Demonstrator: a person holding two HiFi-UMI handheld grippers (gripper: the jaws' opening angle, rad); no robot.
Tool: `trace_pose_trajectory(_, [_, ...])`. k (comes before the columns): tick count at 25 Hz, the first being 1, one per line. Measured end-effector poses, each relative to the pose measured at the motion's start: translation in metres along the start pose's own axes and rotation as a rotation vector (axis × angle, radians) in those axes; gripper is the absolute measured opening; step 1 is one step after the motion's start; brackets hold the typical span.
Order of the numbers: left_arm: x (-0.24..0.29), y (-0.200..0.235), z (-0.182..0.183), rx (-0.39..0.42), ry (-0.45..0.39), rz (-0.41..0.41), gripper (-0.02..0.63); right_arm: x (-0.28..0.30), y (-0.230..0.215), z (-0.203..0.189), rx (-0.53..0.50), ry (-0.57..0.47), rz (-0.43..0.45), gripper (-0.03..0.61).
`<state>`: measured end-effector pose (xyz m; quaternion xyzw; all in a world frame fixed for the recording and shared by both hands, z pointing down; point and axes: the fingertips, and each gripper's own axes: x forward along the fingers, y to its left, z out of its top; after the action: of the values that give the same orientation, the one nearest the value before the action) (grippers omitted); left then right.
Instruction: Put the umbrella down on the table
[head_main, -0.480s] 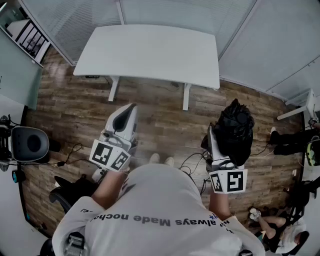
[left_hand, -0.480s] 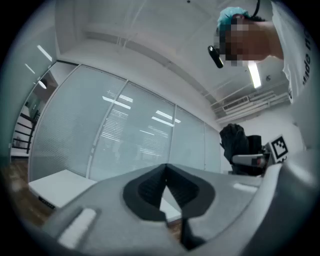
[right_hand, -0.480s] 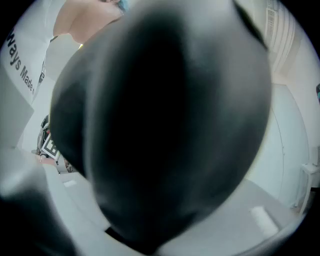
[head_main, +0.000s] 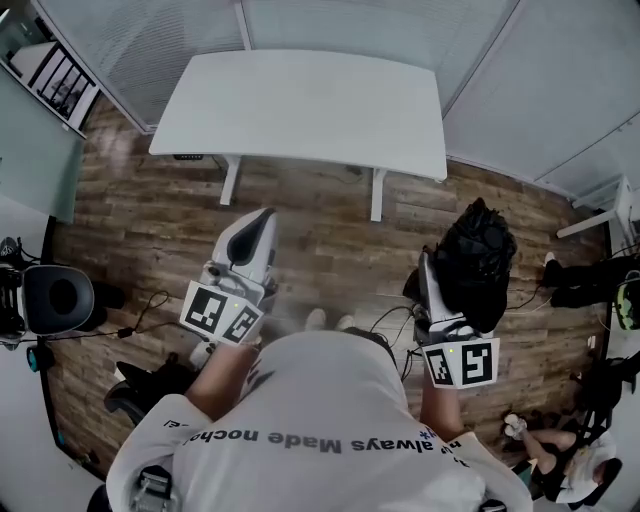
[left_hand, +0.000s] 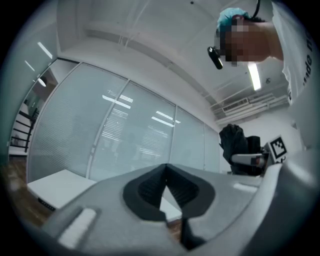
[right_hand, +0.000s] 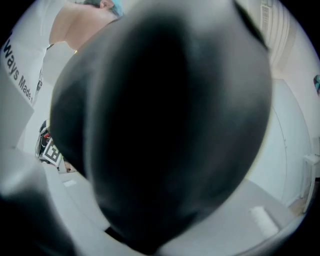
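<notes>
The black folded umbrella (head_main: 475, 262) is not yet on the table. It hangs above the wooden floor (head_main: 320, 235), clamped in the right gripper (head_main: 430, 295), whose jaws stand wide around the bundled fabric. The left gripper (head_main: 250, 235) is clenched on nothing, tips meeting. The white table (head_main: 300, 100) lies ahead, its near edge well apart from the umbrella. By my reading, the approach, lowering and release all remain.

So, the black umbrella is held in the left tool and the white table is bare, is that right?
Not quite: the head view shows the black umbrella held in the right tool, not the left tool; the white table is bare.
</notes>
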<state>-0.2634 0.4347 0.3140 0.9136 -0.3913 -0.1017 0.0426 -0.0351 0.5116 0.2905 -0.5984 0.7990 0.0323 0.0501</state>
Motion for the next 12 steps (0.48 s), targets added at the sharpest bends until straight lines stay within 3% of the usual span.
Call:
trace_pose_trajectory(6, [0.000,0.029,-0.016,-0.012,0.031,0.021,0.005,0.023,0.004,-0.022,0.013,0.033,-0.011,0.253])
trace_pose_trajectory(12, [0.034,0.043,-0.028,-0.007,0.040,0.039,0.004,0.051,-0.027,-0.040,0.029,0.049,-0.012,0.253])
